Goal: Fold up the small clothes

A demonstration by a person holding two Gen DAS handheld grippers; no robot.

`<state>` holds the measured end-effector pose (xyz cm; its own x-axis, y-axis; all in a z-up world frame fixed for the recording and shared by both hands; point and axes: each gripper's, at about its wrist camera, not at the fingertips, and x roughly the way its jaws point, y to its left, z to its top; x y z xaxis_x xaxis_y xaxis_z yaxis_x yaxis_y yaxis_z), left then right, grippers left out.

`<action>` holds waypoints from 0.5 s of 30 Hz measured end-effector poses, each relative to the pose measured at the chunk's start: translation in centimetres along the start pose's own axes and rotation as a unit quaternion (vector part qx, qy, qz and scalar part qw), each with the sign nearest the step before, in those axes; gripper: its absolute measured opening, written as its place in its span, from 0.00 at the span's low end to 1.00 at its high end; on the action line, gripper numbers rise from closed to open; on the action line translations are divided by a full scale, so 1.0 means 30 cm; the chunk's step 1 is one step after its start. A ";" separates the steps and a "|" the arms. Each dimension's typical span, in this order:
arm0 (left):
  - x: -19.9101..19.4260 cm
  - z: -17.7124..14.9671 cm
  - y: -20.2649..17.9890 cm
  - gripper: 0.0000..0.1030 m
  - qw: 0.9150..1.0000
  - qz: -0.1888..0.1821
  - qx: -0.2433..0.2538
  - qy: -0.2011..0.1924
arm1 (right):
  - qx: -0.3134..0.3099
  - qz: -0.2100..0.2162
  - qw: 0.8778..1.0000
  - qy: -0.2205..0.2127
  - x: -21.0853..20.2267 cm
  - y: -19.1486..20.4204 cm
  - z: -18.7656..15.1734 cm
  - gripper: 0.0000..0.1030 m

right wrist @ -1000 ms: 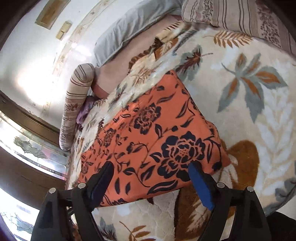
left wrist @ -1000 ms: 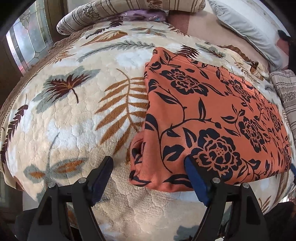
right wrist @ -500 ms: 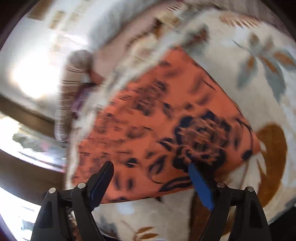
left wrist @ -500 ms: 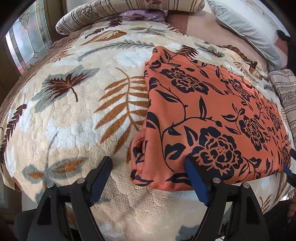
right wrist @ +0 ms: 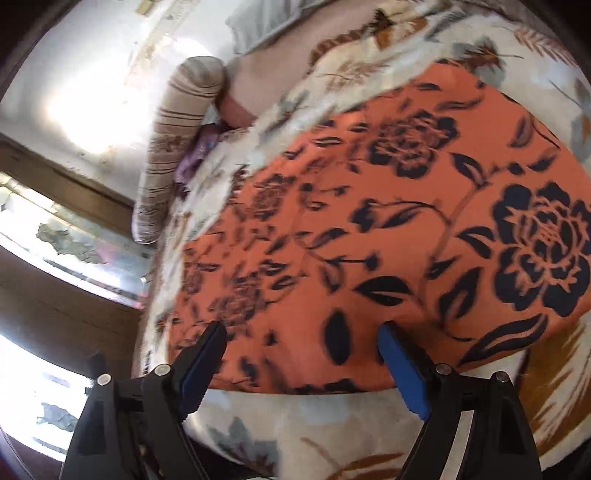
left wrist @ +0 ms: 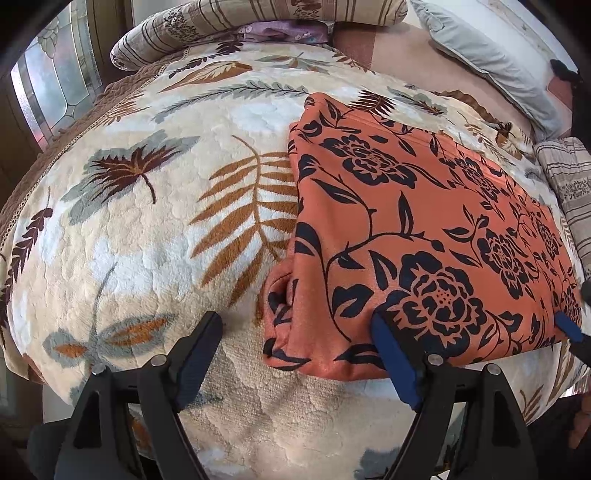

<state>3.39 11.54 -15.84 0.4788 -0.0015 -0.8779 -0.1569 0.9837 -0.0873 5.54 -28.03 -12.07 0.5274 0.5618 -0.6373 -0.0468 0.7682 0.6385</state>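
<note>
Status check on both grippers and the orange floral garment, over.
Left gripper open at near-left corner of orange floral garment. Right gripper open over near edge. Garment lies folded on leaf-print blanket. Nothing in the way.

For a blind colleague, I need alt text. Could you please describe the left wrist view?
An orange garment with dark flowers lies folded on a leaf-patterned blanket. The left gripper hovers at its near corner, jaws open, holding nothing. Striped pillows lie at the far end of the bed.

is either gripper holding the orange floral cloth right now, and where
Nothing is held. Left gripper and right gripper are both open at the near edge of the orange floral cloth.
</note>
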 end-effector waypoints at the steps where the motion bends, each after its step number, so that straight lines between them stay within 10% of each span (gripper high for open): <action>1: 0.001 0.000 -0.001 0.82 1.000 0.001 0.000 0.000 | -0.008 0.009 1.000 -0.001 -0.002 0.021 0.000 0.84; 6: 0.001 0.002 -0.004 0.82 1.000 0.003 -0.003 0.003 | 0.000 0.006 0.999 0.038 0.112 0.005 -0.011 0.84; 15: -0.112 0.032 -0.044 0.82 0.999 0.003 0.002 -0.051 | 0.105 0.020 0.993 -0.041 -0.158 -0.149 -0.087 0.83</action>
<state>2.81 10.42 -12.32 0.5640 0.0229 -0.8255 -0.1575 0.9843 -0.0803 1.03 -33.31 -13.05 0.5968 0.5566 -0.5780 0.1038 0.6607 0.7434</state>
